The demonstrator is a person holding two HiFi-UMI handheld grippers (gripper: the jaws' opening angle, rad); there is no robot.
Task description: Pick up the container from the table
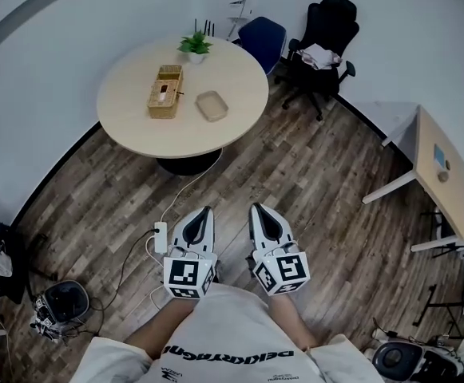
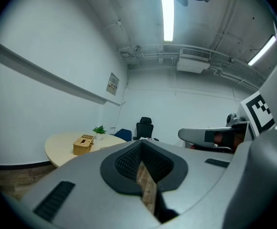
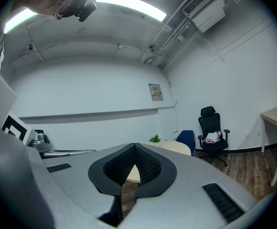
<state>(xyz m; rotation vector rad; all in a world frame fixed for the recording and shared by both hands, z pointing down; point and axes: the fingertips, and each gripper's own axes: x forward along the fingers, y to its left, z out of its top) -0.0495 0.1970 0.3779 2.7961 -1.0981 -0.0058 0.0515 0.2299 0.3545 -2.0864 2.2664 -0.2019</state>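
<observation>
**Jaws Closed, Container Well Up the Frame**

The white shirt at the bottom edge of the head view carried dark lettering, upside down and not clearly readable. A wall sign in the left gripper view was too small to read. The shallow tan container lay on the round table in the upper middle of the frame, just right of a wicker box. The left gripper and right gripper sat low centre, well apart from it, each with its jaws pressed together on nothing.
</observation>
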